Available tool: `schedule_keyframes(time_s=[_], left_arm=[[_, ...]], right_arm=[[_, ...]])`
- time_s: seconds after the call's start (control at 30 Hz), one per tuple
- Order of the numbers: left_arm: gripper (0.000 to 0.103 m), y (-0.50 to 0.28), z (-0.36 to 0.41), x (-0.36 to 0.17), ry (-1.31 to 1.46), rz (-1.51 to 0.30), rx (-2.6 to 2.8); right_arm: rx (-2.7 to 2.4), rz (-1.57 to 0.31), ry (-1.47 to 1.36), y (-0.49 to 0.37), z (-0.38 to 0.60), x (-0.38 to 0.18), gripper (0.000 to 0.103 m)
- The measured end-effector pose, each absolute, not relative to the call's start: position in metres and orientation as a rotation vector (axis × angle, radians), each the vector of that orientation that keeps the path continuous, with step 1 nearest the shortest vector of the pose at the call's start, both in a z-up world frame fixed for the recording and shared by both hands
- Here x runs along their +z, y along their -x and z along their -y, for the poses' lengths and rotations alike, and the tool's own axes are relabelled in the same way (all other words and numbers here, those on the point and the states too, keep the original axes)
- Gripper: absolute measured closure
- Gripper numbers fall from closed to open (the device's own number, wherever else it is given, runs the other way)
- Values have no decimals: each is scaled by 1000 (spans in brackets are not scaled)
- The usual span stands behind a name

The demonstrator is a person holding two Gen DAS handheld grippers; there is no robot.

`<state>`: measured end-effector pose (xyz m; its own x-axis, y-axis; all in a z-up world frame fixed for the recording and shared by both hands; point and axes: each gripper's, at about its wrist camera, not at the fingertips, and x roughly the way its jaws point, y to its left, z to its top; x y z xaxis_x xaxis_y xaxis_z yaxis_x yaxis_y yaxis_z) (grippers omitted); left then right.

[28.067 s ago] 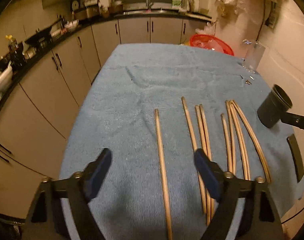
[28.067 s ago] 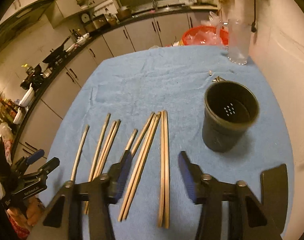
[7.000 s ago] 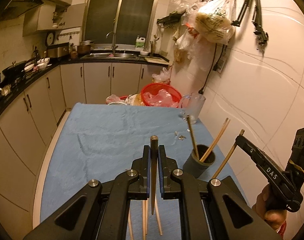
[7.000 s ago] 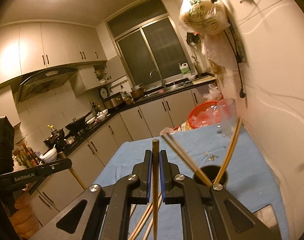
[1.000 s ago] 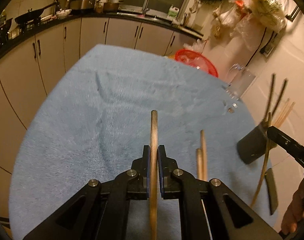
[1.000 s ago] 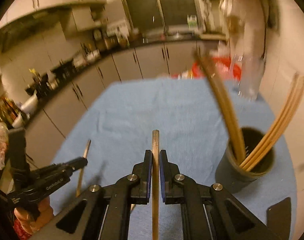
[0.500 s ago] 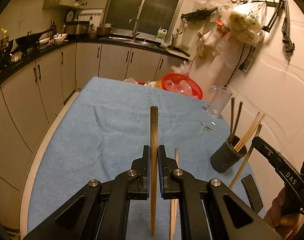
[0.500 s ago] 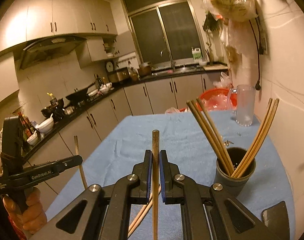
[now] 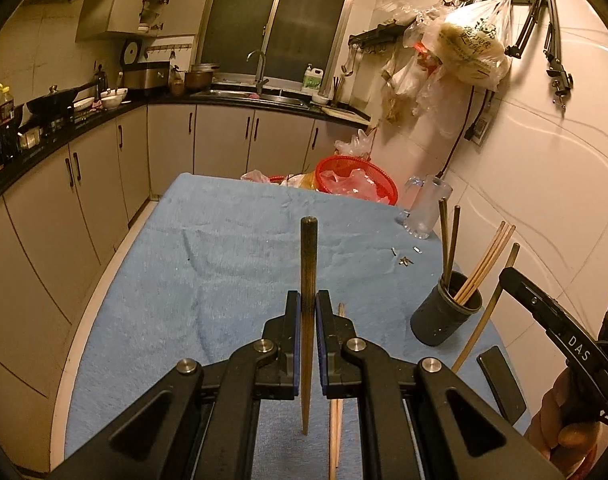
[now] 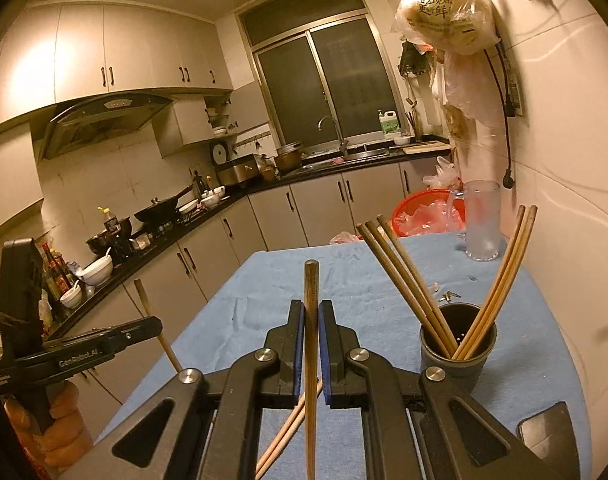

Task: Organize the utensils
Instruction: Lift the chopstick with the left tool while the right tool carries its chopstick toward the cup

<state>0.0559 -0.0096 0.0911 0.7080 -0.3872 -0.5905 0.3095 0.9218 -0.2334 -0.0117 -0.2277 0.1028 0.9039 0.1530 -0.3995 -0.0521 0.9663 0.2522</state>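
My left gripper (image 9: pixel 308 304) is shut on a dark wooden chopstick (image 9: pixel 309 252) that stands upright above the blue cloth (image 9: pixel 232 264). Another chopstick (image 10: pixel 311 292) stands upright in my right gripper (image 10: pixel 312 312), which is shut on it. The dark cup (image 10: pixel 458 344) (image 9: pixel 444 316) sits at the right side of the table with several chopsticks leaning in it. Loose chopsticks (image 9: pixel 336 408) (image 10: pixel 284 436) lie on the cloth under the grippers. The right gripper and its chopstick (image 9: pixel 488 312) show at the right of the left wrist view; the left gripper shows at the left of the right wrist view.
A clear glass mug (image 10: pixel 482 220) and a red basket (image 9: pixel 356 178) stand at the table's far right. Small metal bits (image 9: pixel 404 260) lie near the mug. A dark flat phone-like thing (image 9: pixel 500 380) lies at the near right edge. Cabinets run along the left; the wall is close on the right.
Both grippers have risen and tilted up with their chopsticks, so more of the kitchen shows. The cup now sits lower in both views. Grips are unchanged.
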Motion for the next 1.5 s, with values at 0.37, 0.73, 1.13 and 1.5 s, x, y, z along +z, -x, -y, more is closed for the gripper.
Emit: schedule_keyframes(time_s=[0.37,0.73,1.13,1.5], left_arm=[[95,-50,5,97,113,-672,-400],[95,-47,5,105,102,-660,-411],[95,-44,9,115,84,-652,-432],[95,-42,29,142,69,-633,-500]], right_arm=[[89,-415,-252,16,233,106,96],[72,-400,-267,20,244,110,96],[54,-380,-300,27,260,117,96],[4,-322,-347,40,291,137,96]])
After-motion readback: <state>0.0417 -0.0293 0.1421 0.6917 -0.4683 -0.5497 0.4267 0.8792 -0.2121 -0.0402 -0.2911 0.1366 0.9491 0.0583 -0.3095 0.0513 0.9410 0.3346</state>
